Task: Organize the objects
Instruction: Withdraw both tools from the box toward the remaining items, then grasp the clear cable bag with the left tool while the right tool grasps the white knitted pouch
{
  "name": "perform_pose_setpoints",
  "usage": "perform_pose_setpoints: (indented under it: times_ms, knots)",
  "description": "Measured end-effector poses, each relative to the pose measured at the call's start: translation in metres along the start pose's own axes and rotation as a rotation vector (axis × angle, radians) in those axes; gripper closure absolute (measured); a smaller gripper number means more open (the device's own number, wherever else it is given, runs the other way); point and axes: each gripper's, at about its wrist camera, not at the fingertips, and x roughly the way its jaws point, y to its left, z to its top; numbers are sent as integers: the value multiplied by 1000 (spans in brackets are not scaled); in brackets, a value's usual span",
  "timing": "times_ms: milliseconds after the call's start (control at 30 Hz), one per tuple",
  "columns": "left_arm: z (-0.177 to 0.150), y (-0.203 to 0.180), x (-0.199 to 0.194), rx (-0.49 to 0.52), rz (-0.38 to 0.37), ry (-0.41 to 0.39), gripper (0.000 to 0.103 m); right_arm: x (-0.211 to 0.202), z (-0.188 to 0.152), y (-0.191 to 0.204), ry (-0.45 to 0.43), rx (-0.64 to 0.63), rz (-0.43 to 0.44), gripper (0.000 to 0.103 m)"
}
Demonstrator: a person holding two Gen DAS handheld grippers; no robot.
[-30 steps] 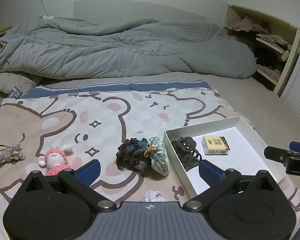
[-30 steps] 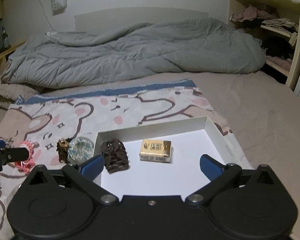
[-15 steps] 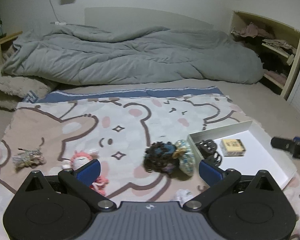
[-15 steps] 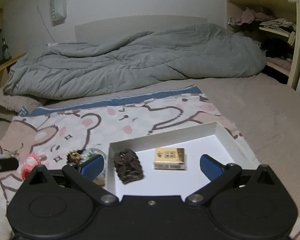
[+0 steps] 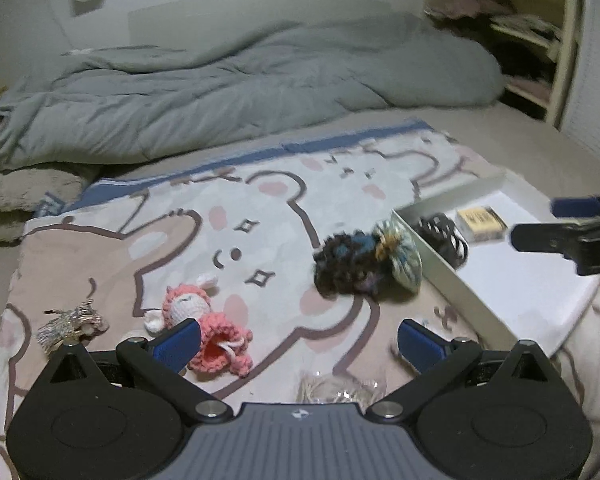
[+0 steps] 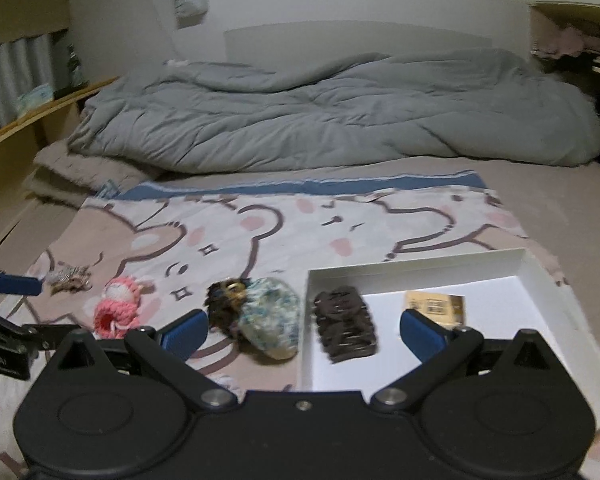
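Observation:
A white box lies on a cartoon-print blanket and holds a dark hair claw and a small yellow box. Just left of the box lie a dark scrunchie and a floral pouch. Further left sit a pink crochet doll and a grey tassel. A clear packet lies under my left gripper, which is open and empty. My right gripper is open, over the box's left wall.
A rumpled grey duvet fills the back of the bed. Shelves with clothes stand at the right, a wooden ledge at the left. Bare blanket stretches between the objects and the duvet.
Both views have swung leftward: the box now sits further right and the doll and tassel are closer in. The objects themselves have not moved, and both grippers stayed open.

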Motion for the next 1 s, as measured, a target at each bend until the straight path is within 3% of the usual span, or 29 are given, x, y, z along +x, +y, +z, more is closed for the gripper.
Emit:
perform_pose_setpoints:
  times_ms: [100,267,433,700,800,867,1000]
  knots:
    - [-5,6,7,26,-53,34,0,13,-4,10,39,-36,34,1]
    - [-9,17,24,27,-136,95,1,36,-11,25,137,-113,81,27]
    - [-15,15,43,66,-222,183,5,54,-22,32,242,-124,186,37]
    - [-27,-5,73,197,-257,324,6,75,-39,56,330,-265,207,38]
    - [-28,-4,83,186,-242,367,9,84,-45,62,367,-312,200,38]
    - [-29,-3,91,170,-236,397,16,89,-48,65,388,-338,194,38]
    - [-30,-2,103,163,-232,436,18,99,-54,71,419,-396,180,39]
